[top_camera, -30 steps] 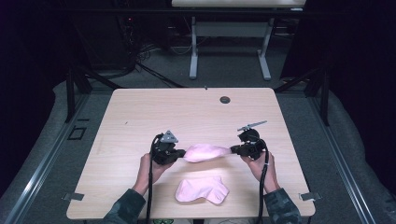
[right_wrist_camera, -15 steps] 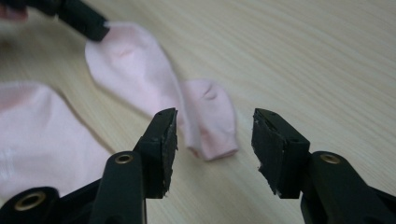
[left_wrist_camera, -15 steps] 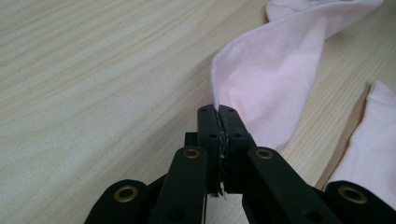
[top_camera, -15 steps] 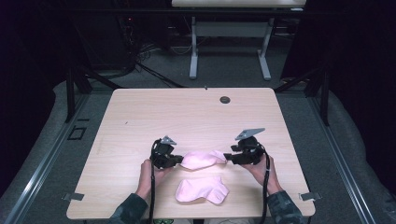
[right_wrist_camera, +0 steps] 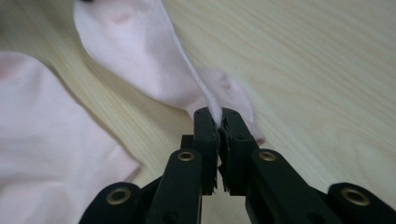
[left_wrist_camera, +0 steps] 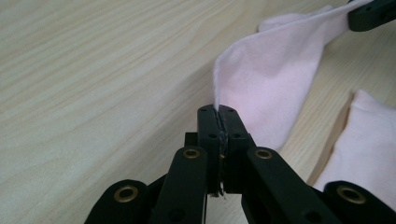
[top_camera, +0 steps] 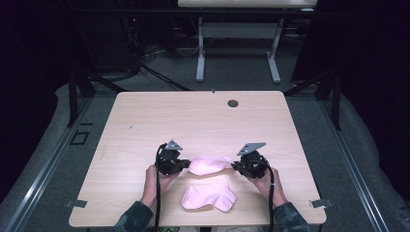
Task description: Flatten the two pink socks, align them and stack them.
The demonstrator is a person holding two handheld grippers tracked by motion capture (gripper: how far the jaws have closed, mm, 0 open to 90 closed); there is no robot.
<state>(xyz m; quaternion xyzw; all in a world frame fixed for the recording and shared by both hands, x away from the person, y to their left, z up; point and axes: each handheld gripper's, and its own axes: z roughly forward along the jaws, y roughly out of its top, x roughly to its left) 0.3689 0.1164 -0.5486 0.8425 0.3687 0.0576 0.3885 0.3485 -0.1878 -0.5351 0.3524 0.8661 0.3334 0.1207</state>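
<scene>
Near the table's (top_camera: pixel 145 121) front edge, two grippers hold one pink sock (top_camera: pixel 209 165) stretched between them.

Left gripper (top_camera: pixel 183 164) pinches the sock's left end, its jaws pressed together on a thin fold of fabric, as the left gripper view (left_wrist_camera: pixel 218 116) confirms; right gripper (top_camera: pixel 235 166) clamps the opposite end in the same way, jaws closed on the cloth edge in the right gripper view (right_wrist_camera: pixel 217 119). The held sock (left_wrist_camera: pixel 275 84) sags at its middle toward the wood, and whether it touches the surface cannot be told. A second sock (top_camera: pixel 209 196) lies flat just in front of it, closer to the front edge and apart from both grippers. A small round grommet (top_camera: pixel 233 103) sits near the far edge.
</scene>
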